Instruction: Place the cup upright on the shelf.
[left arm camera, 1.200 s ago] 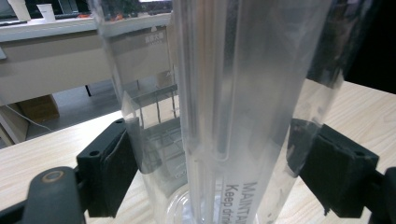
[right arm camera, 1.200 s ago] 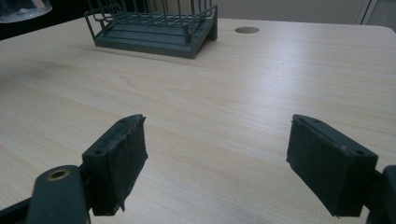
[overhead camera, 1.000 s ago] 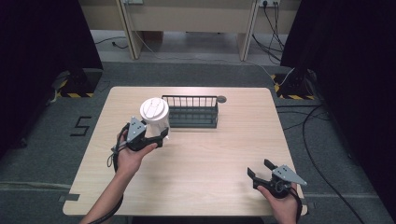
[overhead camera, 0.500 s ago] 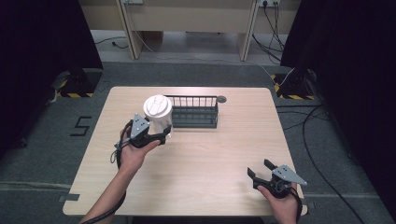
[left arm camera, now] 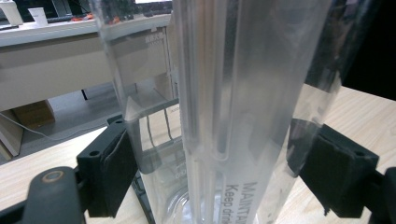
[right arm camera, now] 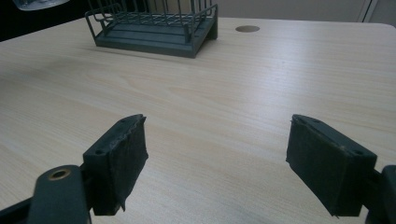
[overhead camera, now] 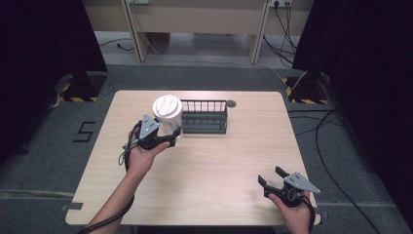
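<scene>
A tall clear plastic container (overhead camera: 168, 117) with a white lid is clamped between the pads of my left gripper (overhead camera: 171, 138), low on its body. It stands upright just left of the dark wire rack (overhead camera: 204, 117). In the left gripper view the container (left arm camera: 224, 93) sits between both black pads, with my left gripper (left arm camera: 224, 177) shut on its walls. My right gripper (overhead camera: 269, 175) rests near the table's front right corner. In its own view my right gripper (right arm camera: 215, 154) is open, with bare wood between the pads.
The wire rack (right arm camera: 154, 28) stands at the back middle of the wooden table (overhead camera: 234, 161), beside a round cable hole (overhead camera: 231, 103). Dark curtains flank the table, and cables lie on the floor at the right.
My left gripper has carried the container a little to the right, closer to the rack's left end. The right gripper has stayed where it was.
</scene>
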Demonstrator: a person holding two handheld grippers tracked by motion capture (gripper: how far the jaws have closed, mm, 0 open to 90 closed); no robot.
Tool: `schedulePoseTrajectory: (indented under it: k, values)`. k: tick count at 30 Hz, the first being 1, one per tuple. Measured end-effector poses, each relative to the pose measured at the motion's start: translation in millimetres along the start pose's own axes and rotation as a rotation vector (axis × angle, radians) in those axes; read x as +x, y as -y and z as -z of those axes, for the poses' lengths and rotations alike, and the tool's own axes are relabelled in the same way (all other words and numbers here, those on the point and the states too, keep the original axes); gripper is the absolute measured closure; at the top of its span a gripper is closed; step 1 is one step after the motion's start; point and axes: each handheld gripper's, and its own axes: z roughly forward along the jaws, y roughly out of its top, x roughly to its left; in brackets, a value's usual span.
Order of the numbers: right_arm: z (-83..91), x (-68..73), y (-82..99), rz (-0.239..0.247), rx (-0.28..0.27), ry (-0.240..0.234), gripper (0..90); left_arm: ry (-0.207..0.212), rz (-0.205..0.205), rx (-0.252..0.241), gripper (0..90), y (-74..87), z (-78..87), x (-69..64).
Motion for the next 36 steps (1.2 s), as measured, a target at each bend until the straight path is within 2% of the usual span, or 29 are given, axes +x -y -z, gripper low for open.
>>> schedulePoseTrajectory:
  k: [36]
  values:
    - [-0.1,0.2,0.1,-0.010,0.002,-0.007,20.8,0.005,0.003,-0.003,17.7,-26.0,-38.3,1.5]
